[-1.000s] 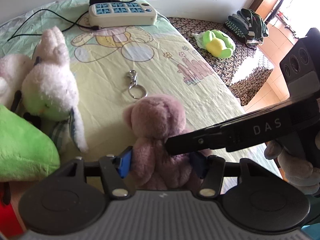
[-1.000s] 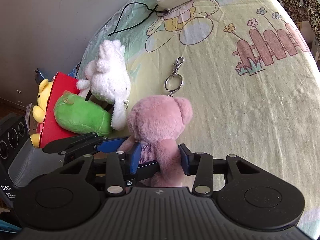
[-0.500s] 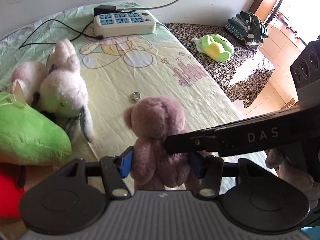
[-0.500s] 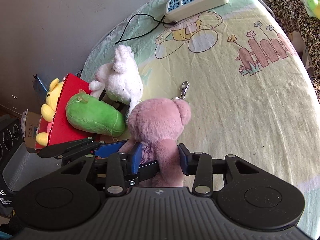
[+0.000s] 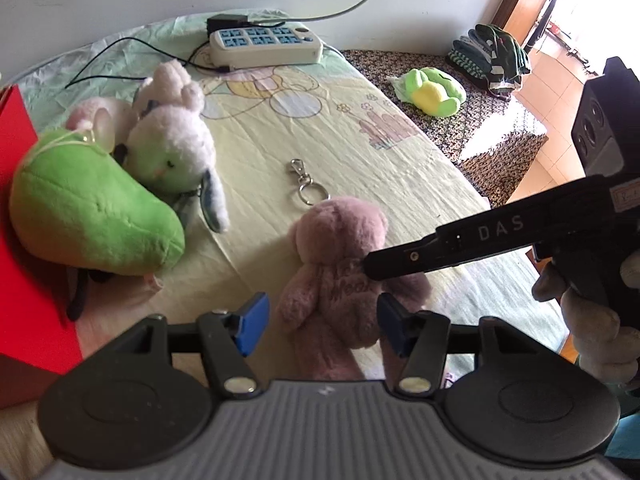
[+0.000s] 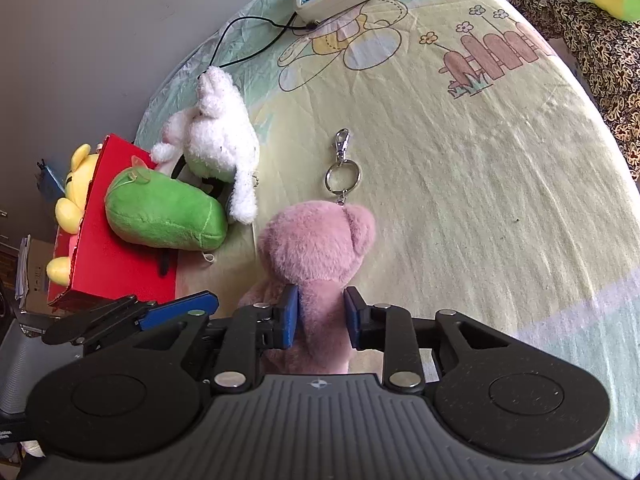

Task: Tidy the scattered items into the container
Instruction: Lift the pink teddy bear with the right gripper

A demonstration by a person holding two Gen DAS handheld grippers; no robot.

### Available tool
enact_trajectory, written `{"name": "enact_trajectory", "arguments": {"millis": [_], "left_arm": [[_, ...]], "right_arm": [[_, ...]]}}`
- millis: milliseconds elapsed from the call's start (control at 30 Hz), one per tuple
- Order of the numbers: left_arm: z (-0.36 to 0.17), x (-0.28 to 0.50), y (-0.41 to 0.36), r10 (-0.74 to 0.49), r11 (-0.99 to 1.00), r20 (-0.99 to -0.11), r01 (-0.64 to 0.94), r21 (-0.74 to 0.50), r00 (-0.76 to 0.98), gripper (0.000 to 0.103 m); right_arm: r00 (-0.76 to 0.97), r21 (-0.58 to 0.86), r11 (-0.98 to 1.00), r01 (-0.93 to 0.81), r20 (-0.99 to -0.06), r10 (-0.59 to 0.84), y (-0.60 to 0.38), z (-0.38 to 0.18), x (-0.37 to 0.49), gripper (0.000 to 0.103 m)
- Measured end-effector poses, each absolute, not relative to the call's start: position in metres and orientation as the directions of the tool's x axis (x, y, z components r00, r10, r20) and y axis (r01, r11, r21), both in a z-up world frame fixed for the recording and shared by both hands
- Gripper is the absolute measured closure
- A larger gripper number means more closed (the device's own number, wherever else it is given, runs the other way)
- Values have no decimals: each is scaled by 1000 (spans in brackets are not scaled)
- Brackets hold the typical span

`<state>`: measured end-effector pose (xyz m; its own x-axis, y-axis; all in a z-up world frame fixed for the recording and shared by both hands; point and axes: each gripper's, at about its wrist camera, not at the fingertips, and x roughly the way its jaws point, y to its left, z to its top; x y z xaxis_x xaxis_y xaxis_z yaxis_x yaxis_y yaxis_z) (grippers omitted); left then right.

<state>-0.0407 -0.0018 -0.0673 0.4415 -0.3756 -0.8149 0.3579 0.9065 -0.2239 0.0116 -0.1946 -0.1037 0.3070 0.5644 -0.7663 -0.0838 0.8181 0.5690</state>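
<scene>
A pink plush bear (image 5: pixel 340 248) with a metal keyring (image 6: pixel 342 172) at its head stands on the bedsheet. My right gripper (image 6: pixel 320 314) has both blue pads pressed on the bear's (image 6: pixel 316 248) back, and its jaws are closing. One of its black fingers (image 5: pixel 460 240) reaches the bear's chest from the right. My left gripper (image 5: pixel 320 322) straddles the bear's lower body; its left pad stands apart from the fur. The red box (image 5: pixel 16 200) is at the left. A green plush (image 5: pixel 92 216) and a white rabbit (image 5: pixel 172 144) lean against it.
A yellow plush (image 6: pixel 74 184) sits inside the red box (image 6: pixel 116 256). A power strip (image 5: pixel 266 44) with a black cable lies at the far end of the bed. Off the bed's right edge, a patterned seat holds a green-yellow plush (image 5: pixel 434 94) and folded clothes (image 5: pixel 496 56).
Both grippers and the bear have drifted toward the red box, which now shows in the left wrist view. The right jaws have narrowed onto the bear. The left pad no longer touches the fur.
</scene>
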Motion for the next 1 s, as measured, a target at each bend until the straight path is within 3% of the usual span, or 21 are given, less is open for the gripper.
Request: {"name": "enact_trajectory", "arguments": {"millis": [233,367,533,733,833,1000], "left_arm": [[-75,-48,-14,-398,884,-822,410,-225,408,51],[-86,-44,-3,-436,877,-814,384,-289,382,49],[-88,-40,4,-457,872,-803,371,-320,382,49],[-83,-43,0,-448,872,-806,389,-297,388,49],[-84,-44,0,-452,869,-806,392,-302,382,49],[-86,-46,8,-468,864,-800,381,-328,374,49]], "right_arm": [[304,531,839,-122,-784,541,-175,-85,10,73],[277,527,827,-193,-780,562,-161,-88,8,52],[274,462,844,-272,-804,528,-148,-99,2,52],[238,658,741,-133,-704,669,-179,-109,10,53],[214,674,729,-119,-700,681,-185,-115,9,61],[208,624,755,-201,-726,656,-175,-112,-4,65]]}}
